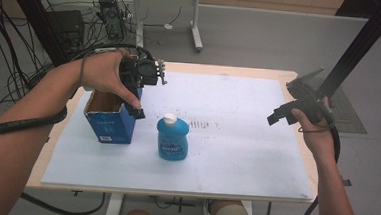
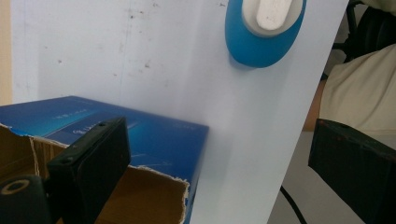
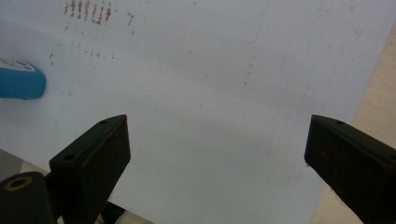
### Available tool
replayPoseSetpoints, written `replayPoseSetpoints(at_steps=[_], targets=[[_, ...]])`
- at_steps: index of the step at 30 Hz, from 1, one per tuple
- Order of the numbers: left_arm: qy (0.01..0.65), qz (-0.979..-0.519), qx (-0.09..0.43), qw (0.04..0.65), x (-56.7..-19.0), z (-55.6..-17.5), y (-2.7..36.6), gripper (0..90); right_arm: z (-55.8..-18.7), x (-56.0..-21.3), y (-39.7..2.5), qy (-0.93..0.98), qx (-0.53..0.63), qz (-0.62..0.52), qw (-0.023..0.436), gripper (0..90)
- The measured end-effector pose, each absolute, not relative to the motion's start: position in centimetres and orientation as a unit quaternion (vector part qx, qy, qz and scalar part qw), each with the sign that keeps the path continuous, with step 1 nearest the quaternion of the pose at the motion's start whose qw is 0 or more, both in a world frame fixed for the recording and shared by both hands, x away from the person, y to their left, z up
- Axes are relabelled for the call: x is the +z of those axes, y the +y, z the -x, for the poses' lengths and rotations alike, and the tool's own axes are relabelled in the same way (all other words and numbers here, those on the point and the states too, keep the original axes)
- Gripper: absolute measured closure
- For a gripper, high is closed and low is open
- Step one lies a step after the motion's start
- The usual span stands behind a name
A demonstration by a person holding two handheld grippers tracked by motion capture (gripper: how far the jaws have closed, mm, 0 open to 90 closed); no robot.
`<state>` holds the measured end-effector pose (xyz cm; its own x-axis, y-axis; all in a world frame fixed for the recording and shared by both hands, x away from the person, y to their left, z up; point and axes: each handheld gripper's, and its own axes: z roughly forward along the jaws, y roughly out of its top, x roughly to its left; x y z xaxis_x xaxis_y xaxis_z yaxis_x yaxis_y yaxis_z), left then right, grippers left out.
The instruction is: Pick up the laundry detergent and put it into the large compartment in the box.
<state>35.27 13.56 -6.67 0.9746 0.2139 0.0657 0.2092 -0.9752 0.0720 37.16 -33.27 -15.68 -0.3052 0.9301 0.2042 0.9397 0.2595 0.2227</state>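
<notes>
two grippers are held wide apart in the jaws with nothing gripped: the left gripper (image 1: 138, 100) over the open blue box (image 1: 108, 123), the right gripper (image 1: 283, 114) well clear. the blue bottle (image 1: 172, 138) is stood upright just beside the box. the bottle could be toppled, or the box's torn rim snagged, if the left jaws are swung across carelessly.

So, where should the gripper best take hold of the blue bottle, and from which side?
Probably the body just below the white cap, from above. The blue bottle stands upright and apart from the open blue box, and its body looks flattened, so the jaws should close across the narrow faces. The right gripper is open, with bare board before it.
</notes>
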Motion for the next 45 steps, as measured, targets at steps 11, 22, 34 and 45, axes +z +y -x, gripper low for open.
replayPoseSetpoints(at_steps=[11,22,34,45], targets=[[0.093,-0.995,0.029,0.037,-6.8,-35.4,12.3,6.0,-37.0,-15.6,-33.3,-0.793,-0.152,0.590,0.014,6.7],[0.076,-0.996,0.027,0.039,-6.9,-35.7,9.8,6.0,-36.7,-15.7,-33.7,-0.791,-0.155,0.591,0.012,6.7],[0.057,-0.997,0.015,0.039,-7.1,-36.2,6.6,6.0,-36.3,-15.6,-34.5,-0.788,-0.156,0.595,0.012,6.7],[0.046,-0.998,0.009,0.038,-7.1,-36.5,5.4,6.0,-36.2,-15.6,-34.5,-0.786,-0.157,0.597,0.011,6.7]])
